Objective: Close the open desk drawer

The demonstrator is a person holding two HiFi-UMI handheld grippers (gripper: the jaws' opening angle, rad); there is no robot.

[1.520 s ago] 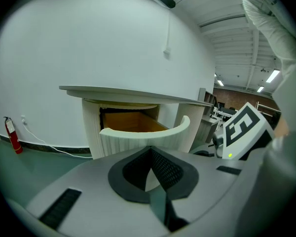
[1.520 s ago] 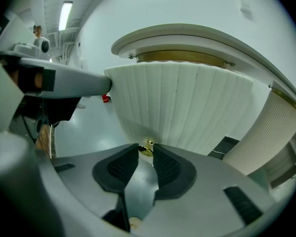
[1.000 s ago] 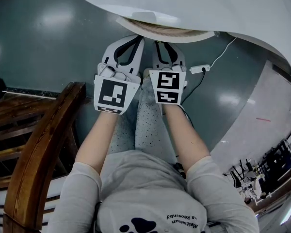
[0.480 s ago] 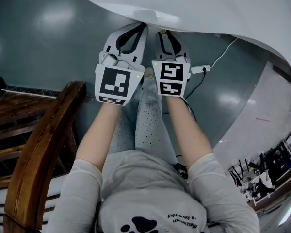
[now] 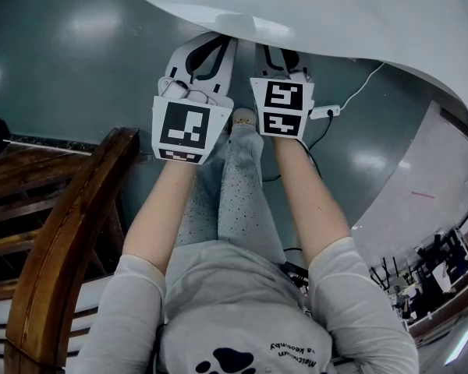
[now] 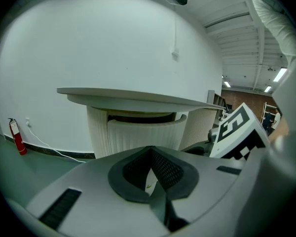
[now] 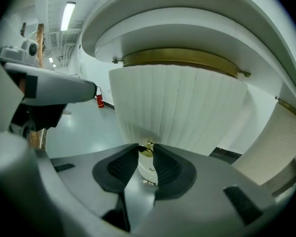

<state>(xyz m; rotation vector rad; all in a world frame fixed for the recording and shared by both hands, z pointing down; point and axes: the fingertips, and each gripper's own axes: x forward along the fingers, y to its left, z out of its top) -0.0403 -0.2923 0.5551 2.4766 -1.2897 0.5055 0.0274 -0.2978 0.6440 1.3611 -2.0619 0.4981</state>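
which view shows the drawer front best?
Left gripper view: the whole drawer front is in frame under the desk top, ribbed, with a dark gap above it. Right gripper view shows only its ribs close up, with a brass knob low on it. Head view: the desk top hides nearly all of it.

At the top of the head view, the worktop (image 5: 335, 6) is covering the tips of the fingers on my left gripper (image 5: 217, 44) and right gripper (image 5: 281, 53), and it is hiding the drawer there altogether. Low in the centre of the right gripper view, my fingers (image 7: 165, 167) are hiding most of a brass knob (image 7: 147, 148). At the right of the left gripper view, my own blurred sleeve is cutting off the marker cube (image 6: 237, 132). At the lower left of the head view, the frame edge is cutting off a wooden chair (image 5: 70, 232).
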